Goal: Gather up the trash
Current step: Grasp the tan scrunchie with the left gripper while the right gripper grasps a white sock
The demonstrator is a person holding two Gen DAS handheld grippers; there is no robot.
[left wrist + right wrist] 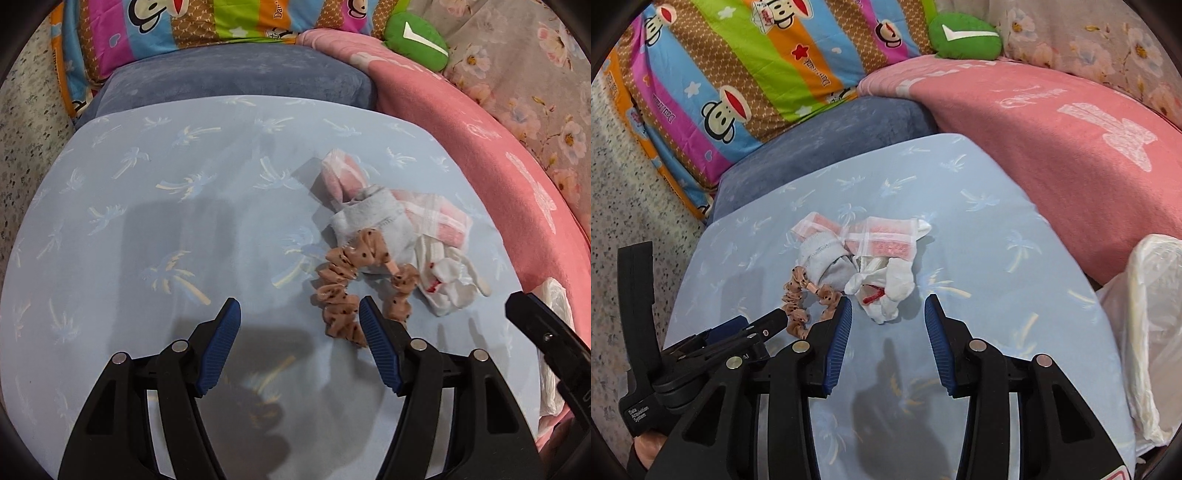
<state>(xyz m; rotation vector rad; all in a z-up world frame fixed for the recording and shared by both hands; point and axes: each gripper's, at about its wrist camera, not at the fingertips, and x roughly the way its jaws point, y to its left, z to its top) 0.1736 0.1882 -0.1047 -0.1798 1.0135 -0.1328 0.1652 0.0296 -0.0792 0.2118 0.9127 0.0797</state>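
Progress: none of the pile appears collected yet. Both grippers are empty and above the surface; all pickup work is judged to remain.

Left to right, left wrist view. Left gripper (300,314): jaws spread, nothing between the pads, bare sheet beneath. Its right-hand finger overlaps the edge of a tan dotted scrunchie (341,291); contact cannot be confirmed. The scrunchie lies against a small pile: a grey-blue sock (373,218), a pink-and-white checked cloth (436,218) behind it, and a crumpled white tissue with red marks (448,280) at the right end. The tissue is judged the likeliest trash; the other items look like clothing and a hair tie.

Right wrist view. Right gripper (888,314): jaws released and empty, parted less widely than the left's, with the red-marked tissue just ahead of the gap between its fingertips. Judgement: this hand is lined up for the tissue. At far right, a white plastic bag (1152,332) sits at the sheet's edge, probably the receptacle; whether it already holds anything cannot be told.

Surface: a pale blue sheet with palm-tree print (166,221), smooth and soft. Room: speckled floor (628,206) at left, striped cartoon-monkey quilt (738,74), dark blue cushion (240,77), pink blanket (1052,147), green plush (964,37), floral fabric (535,92) at right.
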